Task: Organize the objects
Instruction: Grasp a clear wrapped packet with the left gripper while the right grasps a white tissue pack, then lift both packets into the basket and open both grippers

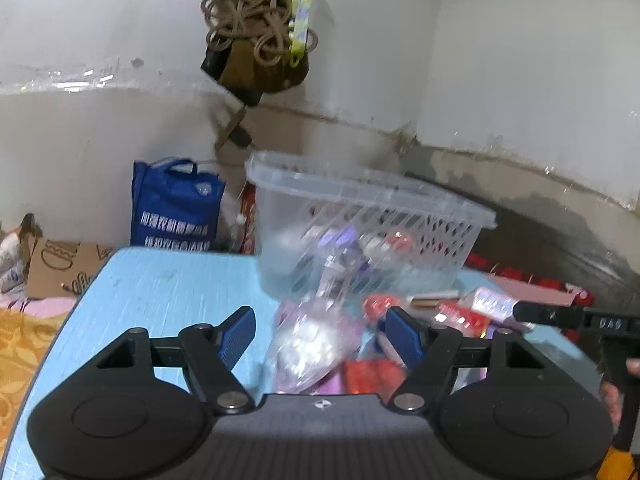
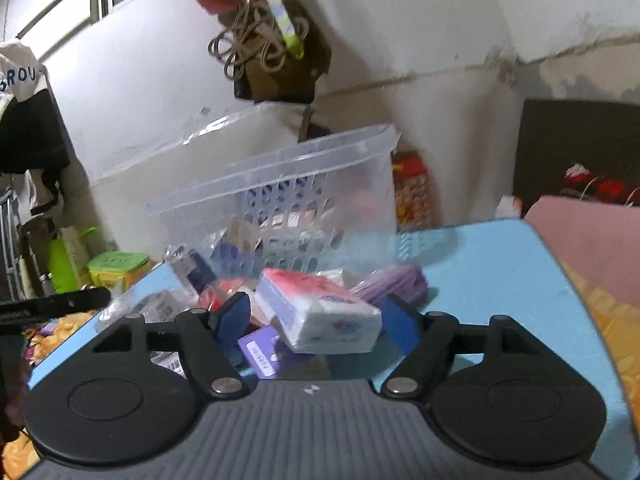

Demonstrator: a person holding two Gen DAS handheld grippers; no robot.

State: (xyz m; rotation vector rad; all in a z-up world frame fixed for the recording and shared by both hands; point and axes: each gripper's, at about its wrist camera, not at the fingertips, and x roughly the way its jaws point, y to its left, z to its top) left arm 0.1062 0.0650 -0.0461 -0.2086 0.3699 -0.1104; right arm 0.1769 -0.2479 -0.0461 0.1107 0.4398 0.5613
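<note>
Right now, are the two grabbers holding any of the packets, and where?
Nothing is held. The left gripper stands open around a clear bag without pressing it. The right gripper stands open around the white tissue pack, pads apart from it.

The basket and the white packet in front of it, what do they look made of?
Basket: clear, glossy plastic, probably rigid; the wall behind shows through its slotted sides.
White packet: likely soft tissues in thin shiny plastic wrap, judging by its glare and rounded corners.
</note>
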